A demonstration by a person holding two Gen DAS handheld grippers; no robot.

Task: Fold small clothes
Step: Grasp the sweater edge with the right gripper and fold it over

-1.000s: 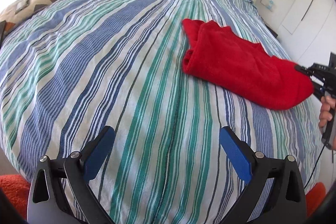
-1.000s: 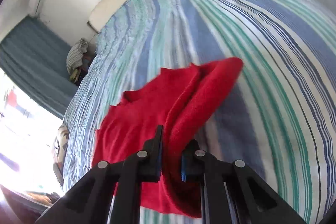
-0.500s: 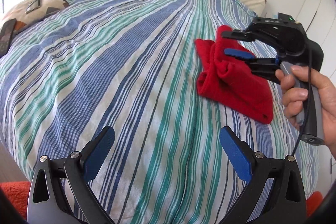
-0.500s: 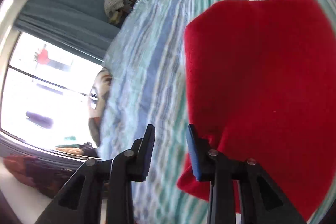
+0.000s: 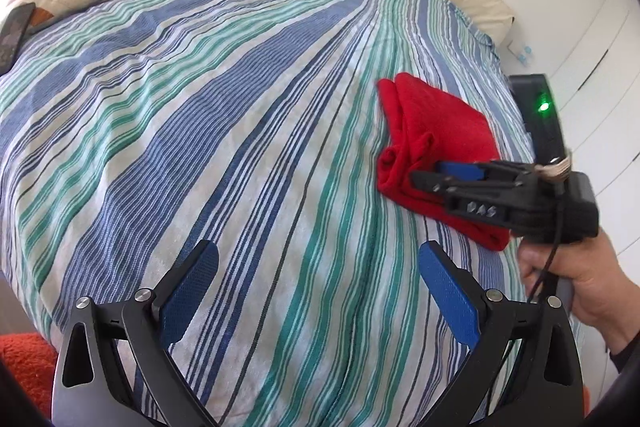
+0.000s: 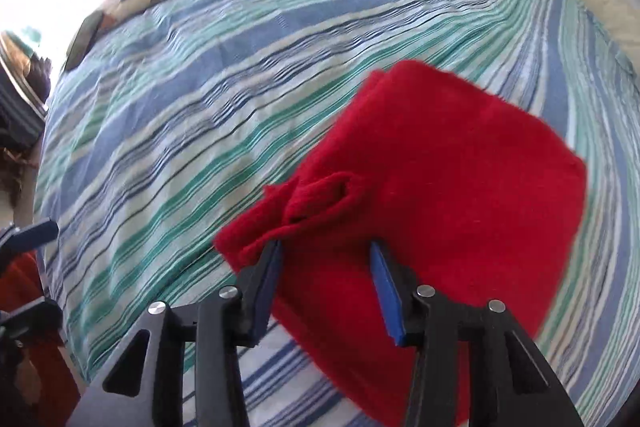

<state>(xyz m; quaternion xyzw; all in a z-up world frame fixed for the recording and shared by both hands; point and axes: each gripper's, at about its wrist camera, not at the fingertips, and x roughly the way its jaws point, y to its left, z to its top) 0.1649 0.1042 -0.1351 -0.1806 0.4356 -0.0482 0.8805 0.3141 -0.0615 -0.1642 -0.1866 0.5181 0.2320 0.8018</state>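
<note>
Folded red fleece garment (image 6: 460,187) on the striped blue, green and white woven bedspread (image 5: 224,115).
Right gripper (image 6: 326,259): jaws opening above the fuzzy doubled cloth, pads not pressing it. Left gripper (image 5: 320,279): blue textured pads spread wide, empty, above the bedspread.

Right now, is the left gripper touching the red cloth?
Apart. The left wrist view shows the left gripper open over bare striped bedspread, with the red cloth lying well beyond its fingertips.
</note>
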